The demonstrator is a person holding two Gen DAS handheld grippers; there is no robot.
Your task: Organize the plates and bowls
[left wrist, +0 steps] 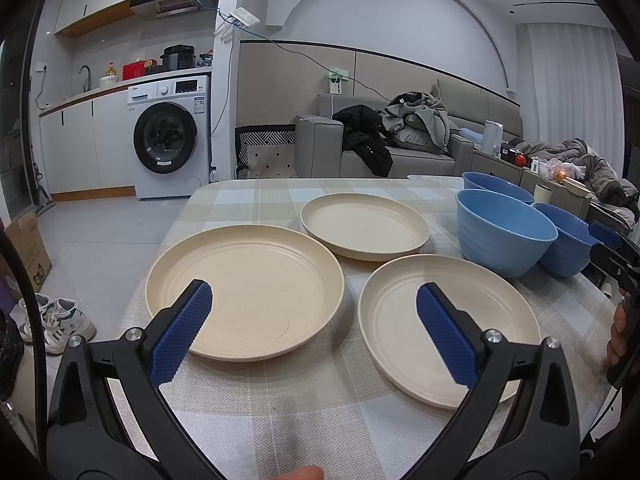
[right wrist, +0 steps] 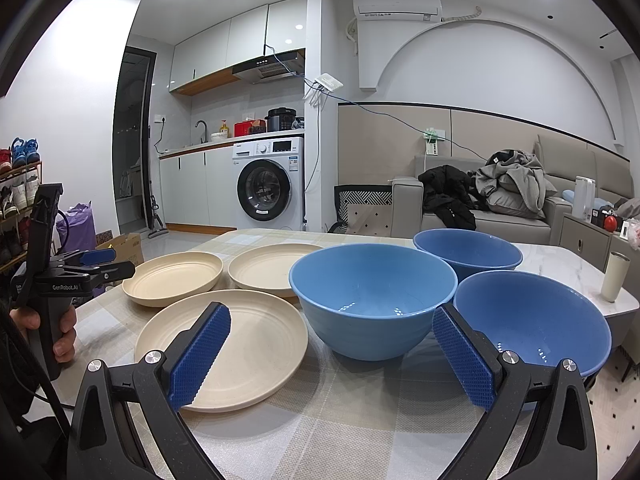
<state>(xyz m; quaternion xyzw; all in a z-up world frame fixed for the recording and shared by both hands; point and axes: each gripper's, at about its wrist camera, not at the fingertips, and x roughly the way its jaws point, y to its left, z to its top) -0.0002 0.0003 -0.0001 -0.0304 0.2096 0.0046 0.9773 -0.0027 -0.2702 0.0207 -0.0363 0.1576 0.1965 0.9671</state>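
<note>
Three cream plates lie on the checked tablecloth: a left one (left wrist: pixel 244 292), a far one (left wrist: pixel 364 226) and a near right one (left wrist: pixel 448 328). Three blue bowls stand to their right: a middle one (right wrist: pixel 372 300), a far one (right wrist: pixel 468 252) and a near right one (right wrist: pixel 536 320). My left gripper (left wrist: pixel 314 312) is open and empty, above the near edges of the left and near right plates. My right gripper (right wrist: pixel 332 336) is open and empty, in front of the middle bowl. The left gripper also shows in the right wrist view (right wrist: pixel 96 262).
The table (left wrist: pixel 280 400) ends at a rounded far edge (left wrist: pixel 224 186). A cream cup (right wrist: pixel 614 282) stands on a marble surface right of the bowls. A sofa with clothes (left wrist: pixel 400 136), a washing machine (left wrist: pixel 168 140) and shoes on the floor (left wrist: pixel 56 318) surround the table.
</note>
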